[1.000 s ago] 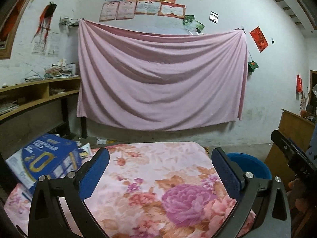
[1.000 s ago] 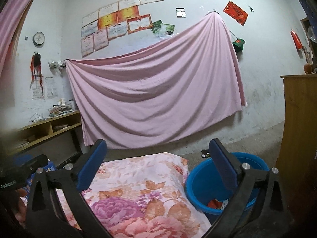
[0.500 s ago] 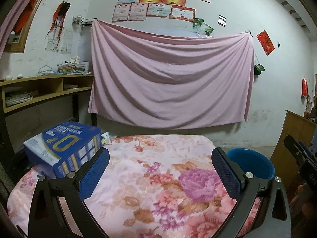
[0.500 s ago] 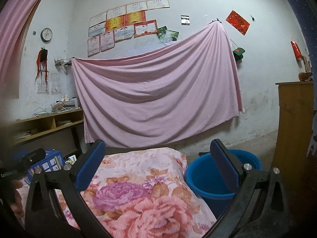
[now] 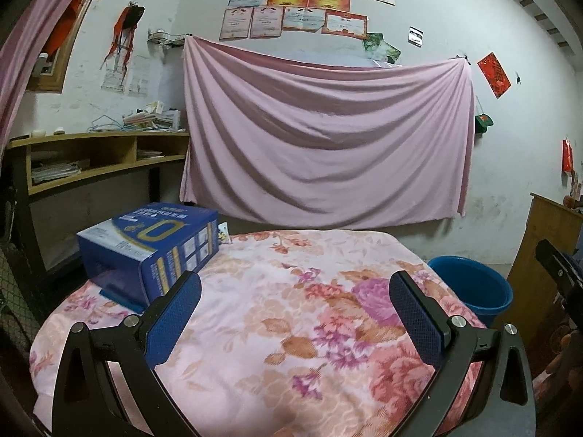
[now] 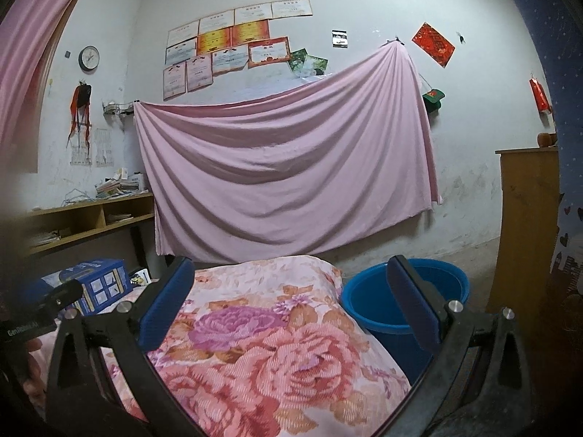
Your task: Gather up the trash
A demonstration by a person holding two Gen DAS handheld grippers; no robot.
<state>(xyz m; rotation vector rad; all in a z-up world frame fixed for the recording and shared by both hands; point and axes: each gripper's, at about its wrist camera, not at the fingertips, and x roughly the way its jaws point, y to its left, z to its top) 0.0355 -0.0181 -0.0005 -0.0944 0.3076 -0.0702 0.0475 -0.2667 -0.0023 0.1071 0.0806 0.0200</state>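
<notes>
A blue cardboard box (image 5: 149, 247) lies on the left part of a table under a pink floral cloth (image 5: 291, 320); a small white packet (image 5: 223, 235) rests behind it. The same box (image 6: 96, 286) and packet (image 6: 140, 277) show at the left of the right wrist view. A blue plastic bucket (image 5: 473, 287) stands on the floor beyond the table's right edge, also seen as the bucket (image 6: 404, 298) in the right wrist view. My left gripper (image 5: 295, 313) hovers open over the cloth, empty. My right gripper (image 6: 291, 302) is open and empty, near the table's right side.
A pink sheet (image 5: 328, 138) hangs on the back wall. Wooden shelves (image 5: 98, 160) with papers run along the left wall. A wooden cabinet (image 6: 528, 225) stands at the right. The other gripper's handle (image 5: 561, 273) shows at the right edge, and a dark patterned sleeve (image 6: 568, 145) borders the right wrist view.
Both cameras have risen and pulled back, so more of the table shows. The blue box now appears closer to the left gripper's left finger. Both grippers stayed open.
</notes>
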